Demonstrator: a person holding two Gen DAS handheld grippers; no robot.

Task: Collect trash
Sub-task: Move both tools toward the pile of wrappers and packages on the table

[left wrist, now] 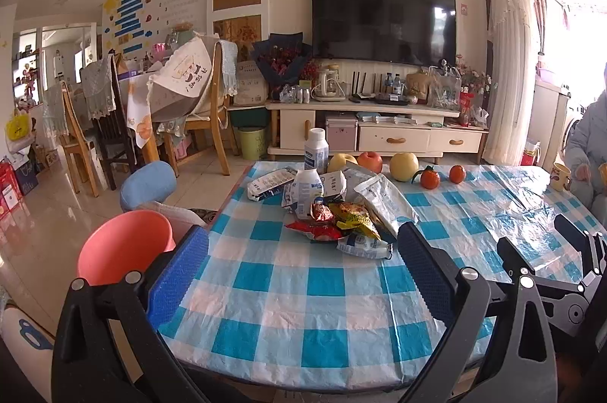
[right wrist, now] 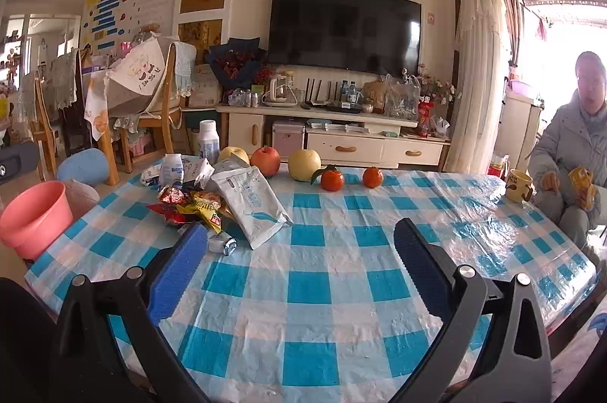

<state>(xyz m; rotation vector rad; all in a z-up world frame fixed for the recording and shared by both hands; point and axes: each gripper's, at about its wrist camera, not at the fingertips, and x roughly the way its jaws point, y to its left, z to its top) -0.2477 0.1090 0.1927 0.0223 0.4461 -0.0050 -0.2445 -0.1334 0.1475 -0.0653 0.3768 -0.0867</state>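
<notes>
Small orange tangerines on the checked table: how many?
2. Leafy small orange tangerine beside the yellow apple; bare small orange tangerine just right. None seem hidden.

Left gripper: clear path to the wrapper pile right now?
Probably yes. The left gripper is open and empty, with only bare checked tablecloth between its fingers and the wrapper pile ahead. The right gripper sits off to the side, not in the way.

Pink bucket (left wrist: pixel 125 243) base hidden behind left tongs (left wrist: pixel 303 274); wrapper pile (right wrist: pixel 197 205) print unreadable.
</notes>
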